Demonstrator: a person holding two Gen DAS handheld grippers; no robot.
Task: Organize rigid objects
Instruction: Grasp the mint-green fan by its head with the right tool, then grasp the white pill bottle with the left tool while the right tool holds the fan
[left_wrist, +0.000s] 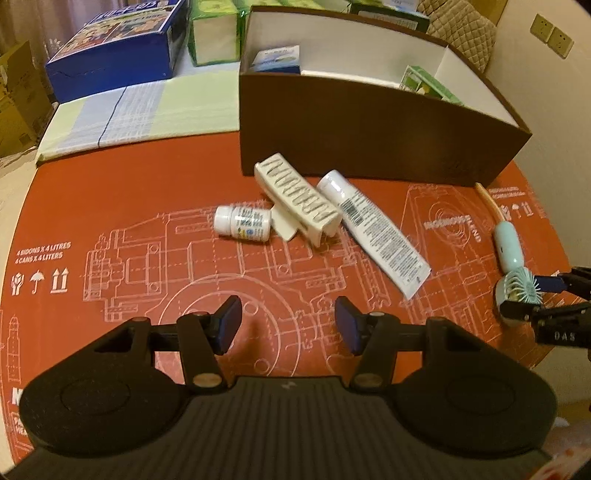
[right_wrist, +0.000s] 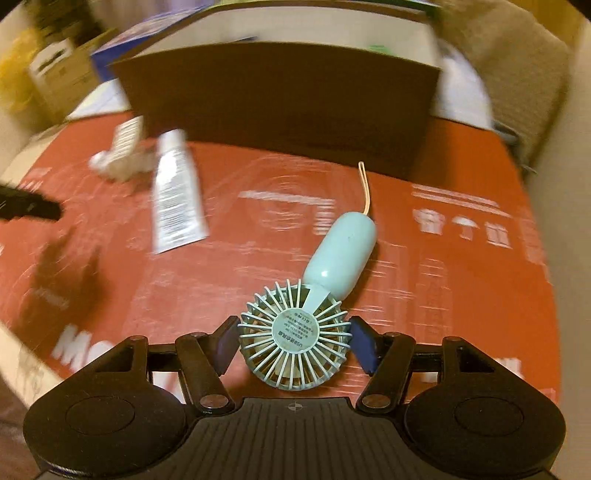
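A mint hand fan (right_wrist: 295, 339) lies on the red mat (left_wrist: 110, 206), handle pointing away toward the brown box (right_wrist: 280, 99). My right gripper (right_wrist: 293, 343) has its pads on both sides of the fan's round head, touching or nearly so; it also shows at the right edge of the left wrist view (left_wrist: 532, 295) around the fan (left_wrist: 511, 258). My left gripper (left_wrist: 288, 328) is open and empty above the mat. Beyond it lie a white pill bottle (left_wrist: 242, 223), a cream hair claw clip (left_wrist: 295, 195) and a white tube (left_wrist: 373, 225).
The brown box (left_wrist: 369, 133) with white inside holds a blue-white packet (left_wrist: 277, 59) and a green carton (left_wrist: 424, 83). A blue box (left_wrist: 118, 44) and green packs (left_wrist: 214, 33) stand behind on a pale cloth (left_wrist: 129, 114). The table edge curves at right.
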